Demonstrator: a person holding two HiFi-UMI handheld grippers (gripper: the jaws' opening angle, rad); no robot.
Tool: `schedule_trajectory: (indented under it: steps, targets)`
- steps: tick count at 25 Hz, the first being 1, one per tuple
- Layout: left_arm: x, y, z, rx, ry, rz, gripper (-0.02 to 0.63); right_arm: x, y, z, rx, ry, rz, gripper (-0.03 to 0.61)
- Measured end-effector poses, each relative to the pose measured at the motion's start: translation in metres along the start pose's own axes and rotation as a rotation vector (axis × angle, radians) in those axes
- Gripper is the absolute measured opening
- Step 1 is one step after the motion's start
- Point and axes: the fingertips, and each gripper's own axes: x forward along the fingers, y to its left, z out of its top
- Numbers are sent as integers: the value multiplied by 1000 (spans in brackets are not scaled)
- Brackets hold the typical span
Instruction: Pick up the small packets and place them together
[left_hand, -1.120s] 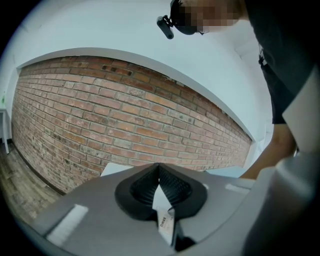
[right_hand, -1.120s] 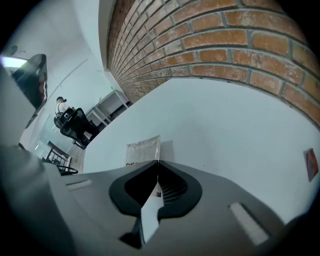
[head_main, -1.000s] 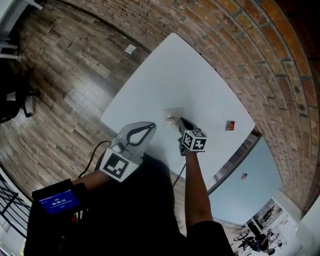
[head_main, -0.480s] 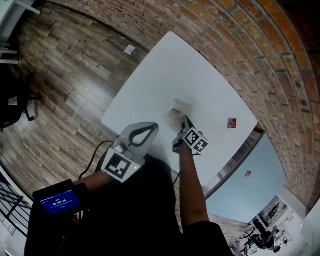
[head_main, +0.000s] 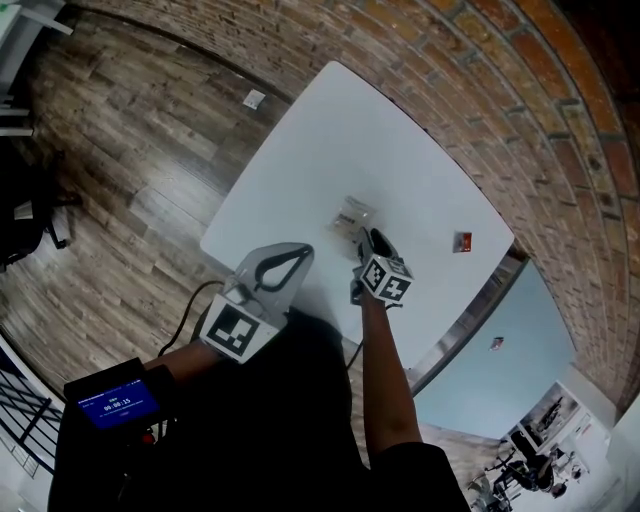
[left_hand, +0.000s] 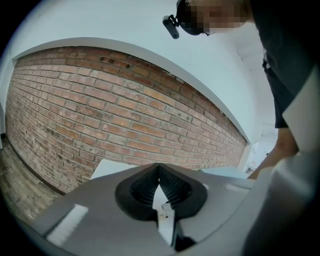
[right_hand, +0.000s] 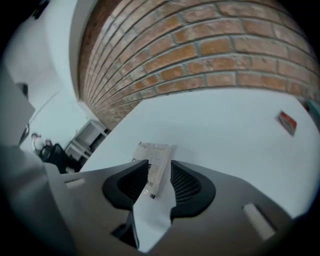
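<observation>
The right tongs (right_hand: 159, 167) have just been opening and stand apart around the pale packet (right_hand: 153, 159) lying on the tabletop (right_hand: 225, 130); the red packet (right_hand: 287, 121), well apart to its right, seems next; the left tongs (left_hand: 159, 170) are together, empty.

This looks like a loft-style office or workroom rather than a home. A long exposed red brick wall (head_main: 480, 60) runs along the far side, and the floor (head_main: 120, 170) is grey-brown wood plank. A plain white table (head_main: 340, 140) stands against the brick, with a second pale table (head_main: 480, 380) just beside it to the right. A black office chair (head_main: 25, 215) sits at the far left edge. The right gripper view shows white open shelving (right_hand: 87, 137) against a white wall.
</observation>
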Motion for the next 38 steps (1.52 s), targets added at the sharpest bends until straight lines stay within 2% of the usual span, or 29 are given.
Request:
schedule_trajectory:
  steps: [2, 4, 6, 8, 14, 19, 25, 30, 32, 38]
  targets:
    - [0, 2, 1, -2, 0, 0, 0, 4, 16, 3, -224, 41, 6, 166]
    - [0, 4, 1, -4, -3, 2, 0, 10, 34, 4, -402, 79, 15, 197]
    - [0, 5, 1, -6, 0, 4, 0, 16, 47, 4, -508, 105, 24, 207]
    - [-2, 7, -1, -10, 5, 7, 0, 23, 55, 3, -557, 120, 25, 215]
    - [-8, 13, -7, -27, 15, 25, 0, 39, 63, 0, -562, 143, 26, 218]
    - [-8, 11, -8, 70, 25, -2, 0, 44, 59, 2, -585, 132, -4, 216]
    - [-7, 13, -11, 39, 27, 5, 0, 47, 50, 12, -588, 114, -19, 216]
    - [-7, 11, -10, 57, 35, -6, 0, 48, 47, 20, -581, 111, -17, 216]
    - [-8, 11, -7, 67, 31, -5, 0, 42, 51, 29, -566, 84, -18, 219]
    - [-4, 9, 0, 45, 12, 11, 0, -19, 57, 64, -442, -95, -53, 215]
